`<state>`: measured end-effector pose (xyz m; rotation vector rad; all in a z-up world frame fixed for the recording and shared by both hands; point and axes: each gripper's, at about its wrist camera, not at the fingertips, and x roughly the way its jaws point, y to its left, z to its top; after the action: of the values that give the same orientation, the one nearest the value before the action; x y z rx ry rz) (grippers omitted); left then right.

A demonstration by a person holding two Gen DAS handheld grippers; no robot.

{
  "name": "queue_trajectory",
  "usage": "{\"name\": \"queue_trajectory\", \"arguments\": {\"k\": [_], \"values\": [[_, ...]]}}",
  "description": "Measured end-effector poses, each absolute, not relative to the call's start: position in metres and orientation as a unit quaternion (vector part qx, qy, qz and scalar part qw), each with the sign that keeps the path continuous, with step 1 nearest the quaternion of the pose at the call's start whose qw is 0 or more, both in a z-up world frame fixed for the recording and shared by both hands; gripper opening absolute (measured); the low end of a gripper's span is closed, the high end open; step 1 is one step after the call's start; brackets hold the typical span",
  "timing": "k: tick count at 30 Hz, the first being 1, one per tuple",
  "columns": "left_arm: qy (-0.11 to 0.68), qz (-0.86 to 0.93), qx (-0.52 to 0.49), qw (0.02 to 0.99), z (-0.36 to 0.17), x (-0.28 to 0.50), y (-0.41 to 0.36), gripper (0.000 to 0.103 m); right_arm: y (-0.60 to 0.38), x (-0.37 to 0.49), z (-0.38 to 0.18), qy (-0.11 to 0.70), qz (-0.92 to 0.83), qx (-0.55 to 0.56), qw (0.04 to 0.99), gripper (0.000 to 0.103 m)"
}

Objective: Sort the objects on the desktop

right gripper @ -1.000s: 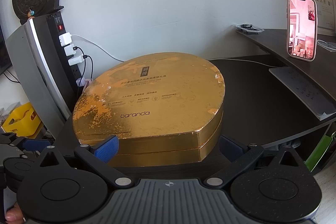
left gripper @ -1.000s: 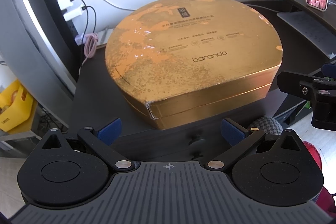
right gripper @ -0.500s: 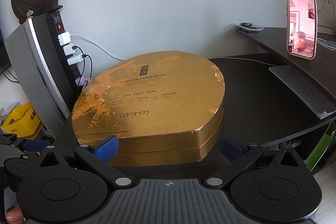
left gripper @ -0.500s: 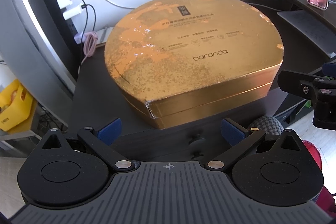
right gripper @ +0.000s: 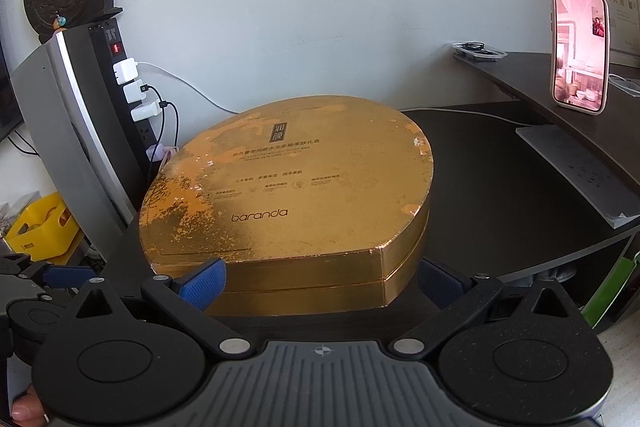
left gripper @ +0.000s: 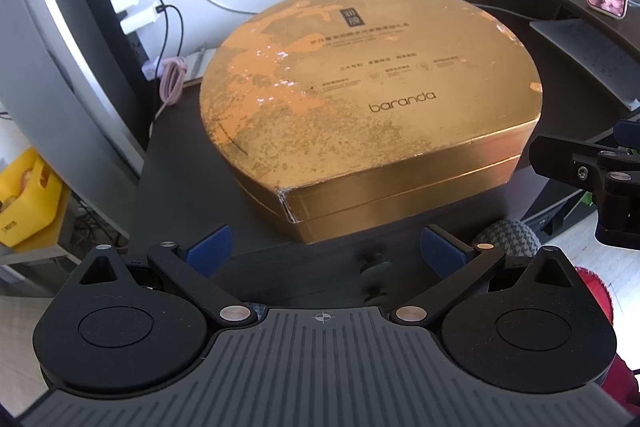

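A large gold gift box (left gripper: 360,99) marked "baranda", rounded at the back with a corner toward me, lies closed on a dark desk (left gripper: 180,163). My left gripper (left gripper: 326,247) is open just short of the box's near corner, with nothing between its blue pads. The same gold box (right gripper: 288,187) fills the right wrist view. There my right gripper (right gripper: 320,281) is open with its pads either side of the box's front wall, apart from it. The right gripper's black frame (left gripper: 592,171) shows at the right edge of the left wrist view.
A grey tower with a power strip and white chargers (right gripper: 136,91) stands left of the box. A pink phone (right gripper: 580,51) stands on a raised shelf at right, above a keyboard (right gripper: 576,171). A yellow bin (right gripper: 40,227) sits low on the left. A pink cable (left gripper: 172,83) hangs behind the box.
Both views have shifted only slightly relative to the box. Both grippers have stayed open and the box has not moved.
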<state>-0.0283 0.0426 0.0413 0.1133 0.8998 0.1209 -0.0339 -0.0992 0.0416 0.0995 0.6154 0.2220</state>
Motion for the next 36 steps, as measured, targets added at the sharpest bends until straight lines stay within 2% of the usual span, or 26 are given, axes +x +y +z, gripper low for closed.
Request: {"name": "queue_trajectory", "arguments": {"k": [23,36], "values": [[0.418,0.101,0.029,0.902,0.047,-0.003,0.081,0.103,-0.086,0.006,0.058,0.287,0.11,0.0,0.952,0.102],[0.469,0.029,0.023,0.883,0.024,0.014,0.055,0.103,-0.105,0.018,0.04,0.32,0.076,0.009,0.944,0.102]]}}
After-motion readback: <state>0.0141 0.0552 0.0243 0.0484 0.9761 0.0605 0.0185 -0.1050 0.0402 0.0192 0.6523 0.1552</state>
